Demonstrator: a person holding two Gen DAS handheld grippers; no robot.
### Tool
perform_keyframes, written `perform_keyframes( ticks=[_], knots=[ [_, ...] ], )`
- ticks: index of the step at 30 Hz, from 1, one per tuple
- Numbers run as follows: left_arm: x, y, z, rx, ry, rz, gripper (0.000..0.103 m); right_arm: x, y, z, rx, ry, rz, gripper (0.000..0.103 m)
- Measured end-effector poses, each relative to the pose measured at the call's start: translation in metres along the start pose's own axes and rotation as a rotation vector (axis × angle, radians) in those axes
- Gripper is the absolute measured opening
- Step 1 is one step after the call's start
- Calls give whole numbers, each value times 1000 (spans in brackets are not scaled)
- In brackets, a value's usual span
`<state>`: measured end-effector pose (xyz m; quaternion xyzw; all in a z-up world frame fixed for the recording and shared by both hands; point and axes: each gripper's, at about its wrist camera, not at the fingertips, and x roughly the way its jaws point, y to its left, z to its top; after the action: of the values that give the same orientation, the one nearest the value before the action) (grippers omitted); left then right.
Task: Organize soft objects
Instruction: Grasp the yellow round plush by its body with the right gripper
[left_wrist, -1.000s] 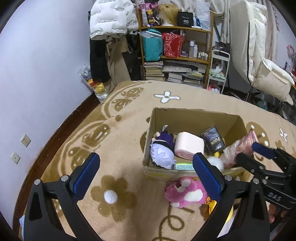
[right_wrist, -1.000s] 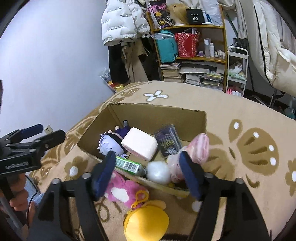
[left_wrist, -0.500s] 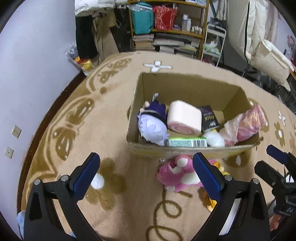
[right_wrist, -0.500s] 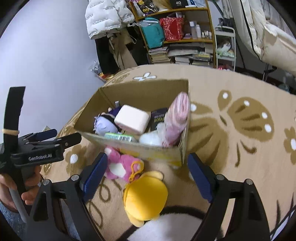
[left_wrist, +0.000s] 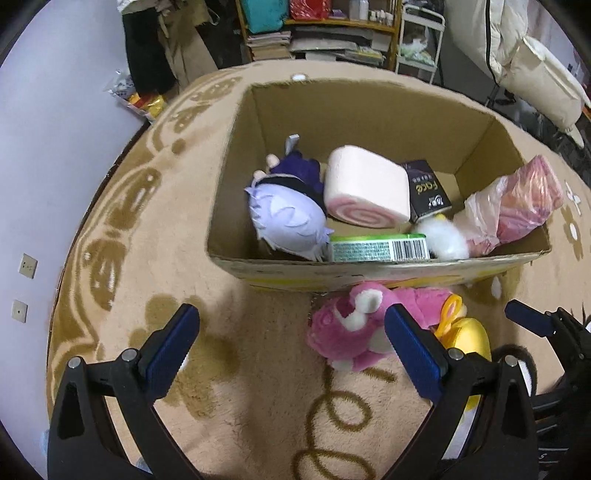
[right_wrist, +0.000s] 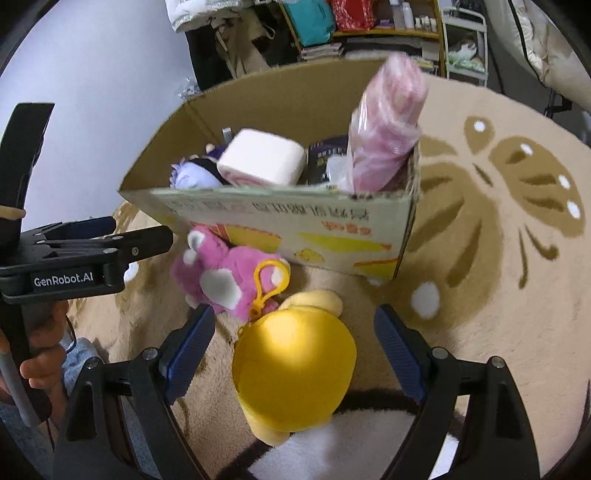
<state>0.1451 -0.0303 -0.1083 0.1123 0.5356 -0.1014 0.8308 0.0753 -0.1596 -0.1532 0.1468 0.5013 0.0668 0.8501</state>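
Observation:
A cardboard box (left_wrist: 373, 271) (right_wrist: 280, 229) sits on the beige rug. Inside are a purple-haired doll (left_wrist: 286, 218), a pink roll cushion (left_wrist: 365, 192), a bagged pink bundle (left_wrist: 517, 206) (right_wrist: 388, 122), a white puff (left_wrist: 445, 240), a green pack (left_wrist: 376, 248) and a dark packet (left_wrist: 426, 190). A pink plush bear (left_wrist: 354, 328) (right_wrist: 225, 277) and a yellow plush (right_wrist: 295, 365) (left_wrist: 469, 339) lie in front of the box. My left gripper (left_wrist: 291, 350) is open and empty, just left of the bear. My right gripper (right_wrist: 295, 354) is open, its jaws either side of the yellow plush, apart from it.
A shelf of books and bags (left_wrist: 317, 26) and a white cart (left_wrist: 417, 40) stand behind the rug. The lilac wall (left_wrist: 55, 147) runs along the left. A white and dark plush (right_wrist: 332, 443) lies under the right gripper.
Both grippers have dropped lower and closer to the floor toys. The right gripper now straddles the yellow plush; the left has neared the pink bear.

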Motion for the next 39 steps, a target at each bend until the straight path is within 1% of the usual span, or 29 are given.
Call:
perform_keyframes(
  ticks=[8,12,15,18,22,25,29,34,35,37,38,39],
  knots=[
    [20,-12,2,39,43,-5,100,25,1,-6,-2,80,6,92],
    [36,-13,2,32,81,-20,100,39,3,-10,-12,128,-13,92],
    [45,-12,1,10,105,-51,100,45,0,-13,0,154,-4,92],
    [49,-9,2,-14,108,-73,100,47,-4,-15,14,163,5,92],
    [52,-10,2,-13,108,-87,101,47,-5,-15,8,171,-2,91],
    [58,-13,1,-15,125,-115,101,50,-7,-16,-2,177,-11,91],
    [61,-16,1,-11,115,-113,101,54,-7,-17,8,178,-5,91],
    [65,-17,1,-31,120,-133,101,56,-7,-12,1,181,-13,91],
    [65,-17,1,-31,119,-134,100,53,-6,-9,-1,180,-14,91],
    [71,-18,-2,-36,124,-144,97,55,-2,-11,-1,175,-11,87],
    [74,-15,-3,-50,133,-163,92,54,-3,-11,4,170,-2,85],
    [75,-13,-5,-68,140,-181,84,53,-4,-11,7,168,3,83]
  ],
)
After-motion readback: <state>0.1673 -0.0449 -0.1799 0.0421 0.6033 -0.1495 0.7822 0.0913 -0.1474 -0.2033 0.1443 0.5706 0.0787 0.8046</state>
